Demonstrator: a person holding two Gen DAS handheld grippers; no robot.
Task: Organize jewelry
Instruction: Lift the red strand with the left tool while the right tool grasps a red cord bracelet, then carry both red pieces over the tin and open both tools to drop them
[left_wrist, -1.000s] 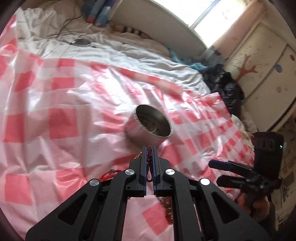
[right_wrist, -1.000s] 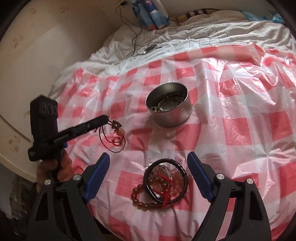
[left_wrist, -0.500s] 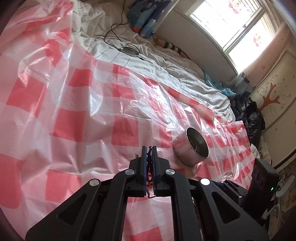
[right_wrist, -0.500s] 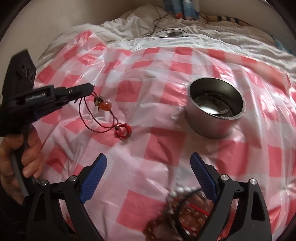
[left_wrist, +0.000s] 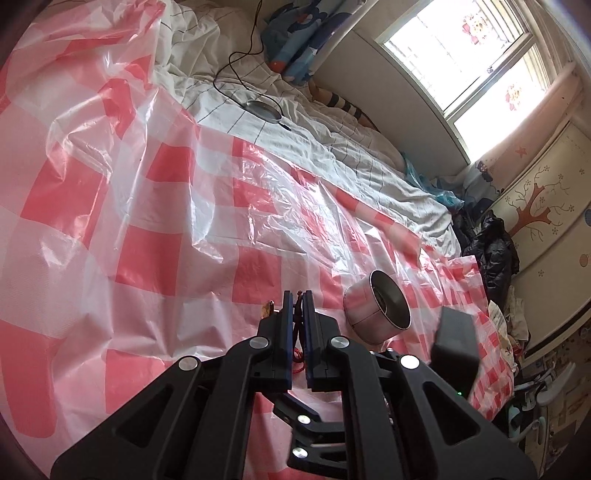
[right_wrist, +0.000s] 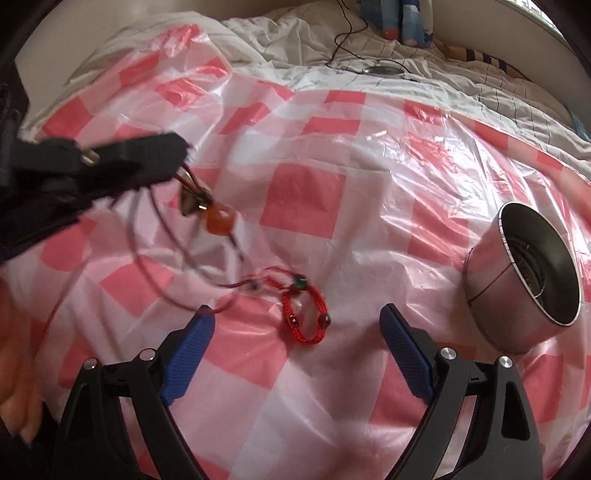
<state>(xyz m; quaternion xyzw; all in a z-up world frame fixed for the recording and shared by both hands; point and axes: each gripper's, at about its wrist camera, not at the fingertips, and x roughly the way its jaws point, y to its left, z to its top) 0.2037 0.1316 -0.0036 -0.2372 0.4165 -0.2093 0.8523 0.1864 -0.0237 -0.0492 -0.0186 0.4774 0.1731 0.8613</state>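
Left claw (left_wrist: 297, 295) clenching on a dark red cord necklace (right_wrist: 192, 236), orange bead and metal charm dangling just below its tips, cord trailing down in loops onto the red-checked plastic sheet (right_wrist: 306, 199) covering the bed. Right claw (right_wrist: 295, 325) hovering spread wide, gripping nothing, over a red braided bracelet (right_wrist: 306, 314) lying flat, long axis running away from the camera. Metal tin (right_wrist: 524, 280) sitting well to the right, mouth tilting toward the right in this view.

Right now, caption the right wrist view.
Open right tongs above red braided bracelet; left tongs dangle orange-bead cord necklace.
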